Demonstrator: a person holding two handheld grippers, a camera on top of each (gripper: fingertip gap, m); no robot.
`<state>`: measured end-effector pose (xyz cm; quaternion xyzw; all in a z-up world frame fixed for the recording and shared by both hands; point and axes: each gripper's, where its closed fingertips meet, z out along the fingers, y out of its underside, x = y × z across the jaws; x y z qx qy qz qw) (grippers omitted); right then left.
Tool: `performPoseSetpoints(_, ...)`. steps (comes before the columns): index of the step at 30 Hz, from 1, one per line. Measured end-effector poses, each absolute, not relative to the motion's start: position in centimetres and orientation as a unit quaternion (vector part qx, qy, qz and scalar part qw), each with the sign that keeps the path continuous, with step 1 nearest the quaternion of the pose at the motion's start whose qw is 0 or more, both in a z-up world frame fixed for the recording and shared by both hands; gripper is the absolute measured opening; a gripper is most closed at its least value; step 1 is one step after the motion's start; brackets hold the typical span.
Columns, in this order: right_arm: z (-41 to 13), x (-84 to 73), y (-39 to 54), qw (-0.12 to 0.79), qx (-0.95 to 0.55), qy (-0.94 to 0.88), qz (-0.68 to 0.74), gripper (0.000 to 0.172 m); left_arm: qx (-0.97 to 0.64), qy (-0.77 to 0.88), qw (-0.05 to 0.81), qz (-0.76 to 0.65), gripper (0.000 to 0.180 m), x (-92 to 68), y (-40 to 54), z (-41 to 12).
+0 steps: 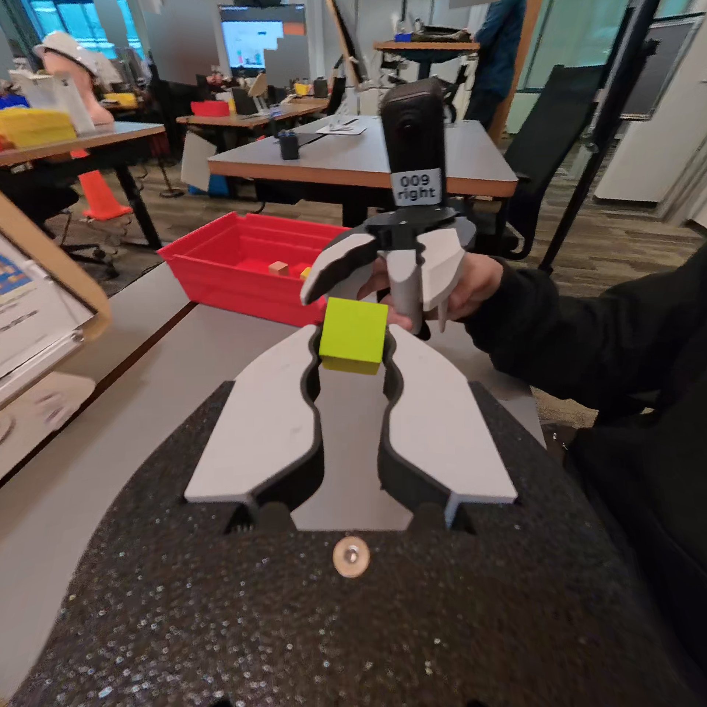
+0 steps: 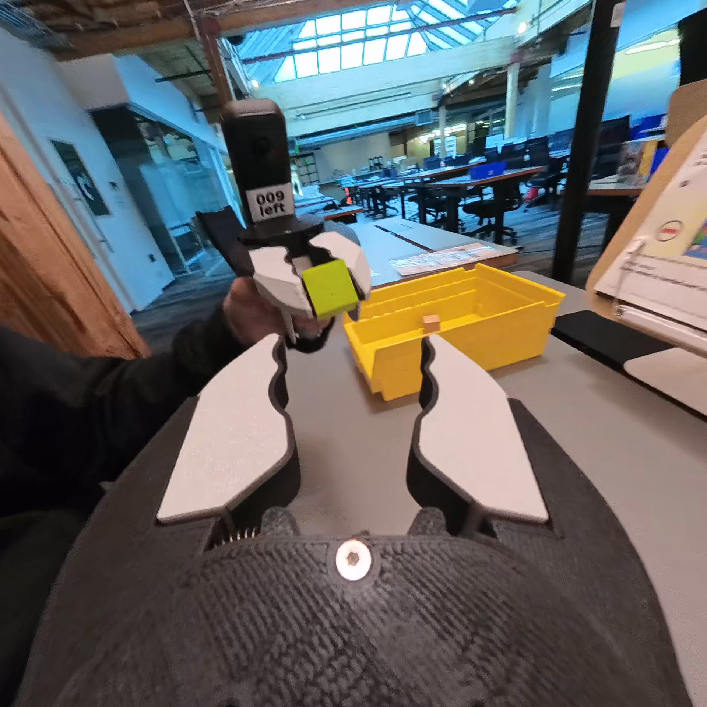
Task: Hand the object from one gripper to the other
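The lime-green cube (image 1: 352,334) is up off the grey table (image 1: 160,367), clamped at the tips of the left gripper (image 1: 352,336), a dark pad pressed to each side of it. The right gripper (image 2: 354,346) faces it close by with its fingers spread wide and nothing between them, one fingertip (image 1: 311,292) just above the cube's far left corner. Beyond, a red bin (image 1: 229,275) with small blocks sits on the left; a yellow bin (image 2: 459,336) sits to the right.

lime cube (image 1: 352,333) smooth, matt; red bin (image 1: 245,275) ridged plastic; fingers (image 1: 267,413) matt white; table (image 1: 145,367) smooth grey.
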<state>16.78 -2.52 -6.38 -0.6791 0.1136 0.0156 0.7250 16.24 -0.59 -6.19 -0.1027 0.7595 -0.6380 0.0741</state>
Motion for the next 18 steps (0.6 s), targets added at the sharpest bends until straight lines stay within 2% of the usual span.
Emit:
performPoseSetpoints(6, -5.4, 15.8, -2.7, 0.769, -0.602, 0.14, 0.16, 0.067, -0.011, 0.743, 0.109, -0.66, 0.029, 14.9, -2.7, -5.9)
performPoseSetpoints(12, -5.3, 15.0, -2.6, 0.754, -0.483, 0.179, 0.408, 0.071, 0.07, 0.731, 0.134, -0.666, 0.029, 13.8, -4.7, -5.1)
performPoseSetpoints(18, -4.5, 13.6, -2.5, 0.753, -0.448, 0.142, 0.461, 0.052, 0.073, 0.725, 0.133, -0.672, 0.029, 14.1, -5.6, -5.9)
